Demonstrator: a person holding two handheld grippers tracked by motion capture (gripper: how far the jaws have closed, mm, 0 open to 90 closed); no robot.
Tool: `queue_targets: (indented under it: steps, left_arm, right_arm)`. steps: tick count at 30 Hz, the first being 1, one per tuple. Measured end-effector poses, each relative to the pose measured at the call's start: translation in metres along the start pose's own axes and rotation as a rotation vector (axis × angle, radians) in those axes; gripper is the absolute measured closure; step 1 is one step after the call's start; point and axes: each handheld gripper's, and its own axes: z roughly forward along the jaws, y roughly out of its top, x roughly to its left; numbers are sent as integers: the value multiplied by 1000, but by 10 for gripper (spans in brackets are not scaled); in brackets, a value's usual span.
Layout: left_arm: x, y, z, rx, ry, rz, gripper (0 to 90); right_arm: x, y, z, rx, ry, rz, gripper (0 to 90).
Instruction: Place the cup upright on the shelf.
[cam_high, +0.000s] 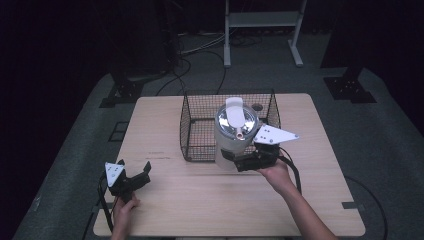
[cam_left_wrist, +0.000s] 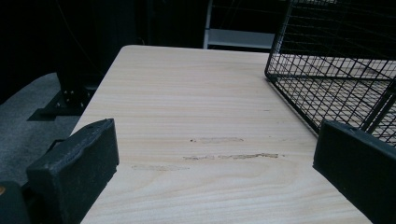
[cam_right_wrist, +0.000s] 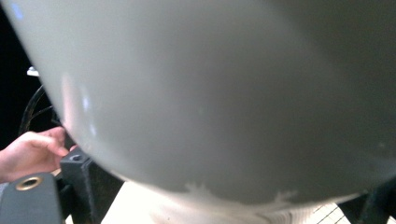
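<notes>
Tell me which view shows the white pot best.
The high view: the white pot shows whole, shiny lid on top, held by the right claw at the wire basket. The right gripper view gives a blurred close-up of its wall.

The tabletop (cam_high: 165, 200) is pale wood with fine lengthwise grain and a few darker scuff streaks toward its left edge. Near its far edge stands a basket (cam_high: 192, 125) of black wire mesh in a small square grid, and at the basket's front wall a white jug (cam_high: 225, 145) with a shiny silver lid and a white handle tab. The right gripper (cam_high: 240, 162) and left gripper (cam_high: 136, 175) are matt black, each topped by a pale grey plate dotted with small dark holes.
</notes>
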Motion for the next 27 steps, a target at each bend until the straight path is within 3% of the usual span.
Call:
queue_targets:
  steps: [3,7,19,27]
  left_arm:
    - [0,0,0,-4,0,-1,0]
    - [0,0,0,-3,-1,-1,0]
    - [0,0,0,-4,-2,1,0]
    - [1,0,0,-2,-4,1,0]
  right_arm:
    - [-3,5,4,-3,-4,9,92]
    - [-11,15,12,9,-21,-21,91]
    - [-26,32,29,13,-39,-4,91]
    - [-41,43,54,30,-64,-21,91]
